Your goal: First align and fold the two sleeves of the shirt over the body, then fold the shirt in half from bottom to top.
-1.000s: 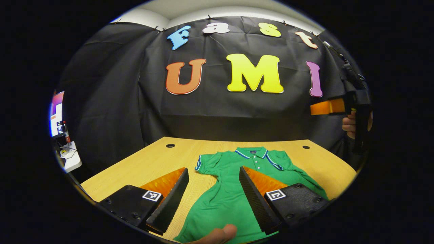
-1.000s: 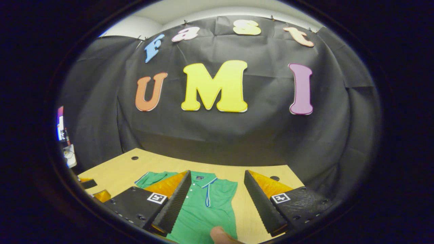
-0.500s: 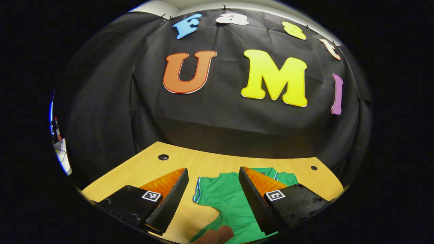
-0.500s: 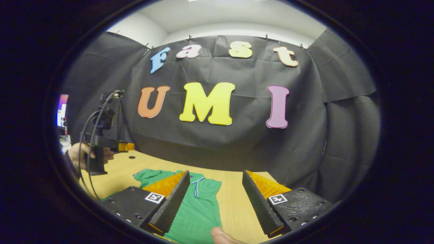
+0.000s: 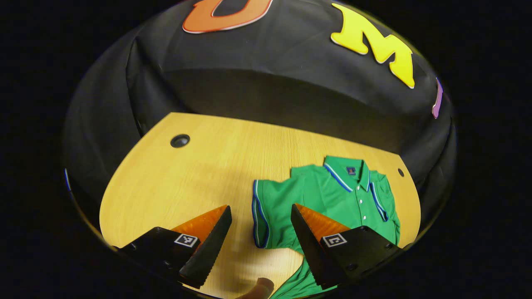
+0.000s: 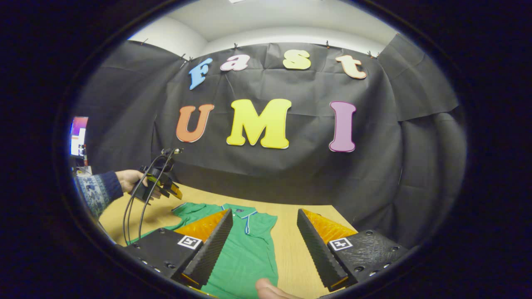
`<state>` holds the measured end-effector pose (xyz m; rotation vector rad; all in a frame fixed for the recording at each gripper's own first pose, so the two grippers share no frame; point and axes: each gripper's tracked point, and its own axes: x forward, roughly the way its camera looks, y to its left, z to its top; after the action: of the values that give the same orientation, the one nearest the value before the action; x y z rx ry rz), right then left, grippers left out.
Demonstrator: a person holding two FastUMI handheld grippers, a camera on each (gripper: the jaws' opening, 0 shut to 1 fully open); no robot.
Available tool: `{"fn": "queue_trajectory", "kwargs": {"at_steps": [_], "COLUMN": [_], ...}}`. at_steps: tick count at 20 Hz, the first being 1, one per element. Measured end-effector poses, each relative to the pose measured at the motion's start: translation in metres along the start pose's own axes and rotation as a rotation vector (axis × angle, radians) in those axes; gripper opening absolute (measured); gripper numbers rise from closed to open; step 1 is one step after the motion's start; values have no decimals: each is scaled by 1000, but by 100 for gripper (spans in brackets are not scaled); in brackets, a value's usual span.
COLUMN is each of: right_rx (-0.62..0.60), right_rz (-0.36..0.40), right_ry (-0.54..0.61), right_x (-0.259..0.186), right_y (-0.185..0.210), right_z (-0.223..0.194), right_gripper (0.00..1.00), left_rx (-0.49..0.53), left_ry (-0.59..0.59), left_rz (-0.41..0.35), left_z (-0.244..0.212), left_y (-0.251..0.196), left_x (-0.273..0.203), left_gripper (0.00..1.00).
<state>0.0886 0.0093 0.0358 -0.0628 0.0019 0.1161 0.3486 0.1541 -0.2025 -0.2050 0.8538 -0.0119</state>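
Since a second ago the left gripper [image 5: 259, 226] has tipped down over the shirt's left sleeve [image 5: 262, 216], fingers spread and empty, while the right gripper [image 6: 264, 236] hangs open over the shirt [image 6: 245, 249] lying flat toward the worktop's [image 5: 174, 187] far-right corner, so sleeve folding is likely starting.

The desk [image 5: 174, 182] lies bare to the left of the green shirt [image 5: 328, 195] in the left gripper view, an open stretch running to the far edge, broken by a round cable hole [image 5: 180, 140] at the far left. A second hole [image 5: 400, 172] sits by the far right corner, just beyond the collar. The black cloth wall [image 5: 266, 83] closes the far side. In the right gripper view, a strip of desk right of the shirt is open, while the left hand-held gripper [image 6: 164, 187], its hand [image 6: 129, 179] and dangling cables [image 6: 135, 211] hang over the shirt's left sleeve.
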Motion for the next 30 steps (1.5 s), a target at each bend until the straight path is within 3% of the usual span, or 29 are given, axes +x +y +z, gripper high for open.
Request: {"fn": "queue_trajectory", "kwargs": {"at_steps": [4,5,6,7,10,11,12,13,14,15,17,22,30], "right_rx": [4,21,34,39,7,0,4,12,21,28,30,44,80], "right_rz": [-14,-10,-10,-14,-23,-27,-29,-31,-33,-36,-52,-72,-79], "right_ry": [27,38,51,61,85,88,93,103,116,126,143,146,128], "right_x": [7,9,11,13,17,18,18,18,18,18,16,11,1], "right_y": [-2,-2,-3,-3,-3,-4,-5,-5,-7,-8,-14,-25,-37], "right_z": [-12,-16,-19,-24,-36,-39,-41,-46,-51,-55,-62,-65,-69], "right_gripper": [97,97,97,95,95,95,95,95,95,96,95,95,95], "left_rx": [-63,-62,-38,-39,-7,21,41,55,68,73,72,106,175], "left_ry": [119,152,114,118,158,177,189,196,201,203,204,163,108], "left_rz": [-41,-29,-22,-35,-6,13,38,63,84,91,115,216,241], "left_z": [-26,-34,-27,-21,-23,-25,-26,-25,-24,-24,-24,-7,10], "left_y": [-11,-11,-9,-14,-12,-11,-7,-5,-3,-4,-5,-4,-58], "left_x": [26,32,43,40,47,47,49,48,48,48,48,31,2], "left_gripper": [84,94,83,82,62,47,53,31,31,20,8,4,4]}}
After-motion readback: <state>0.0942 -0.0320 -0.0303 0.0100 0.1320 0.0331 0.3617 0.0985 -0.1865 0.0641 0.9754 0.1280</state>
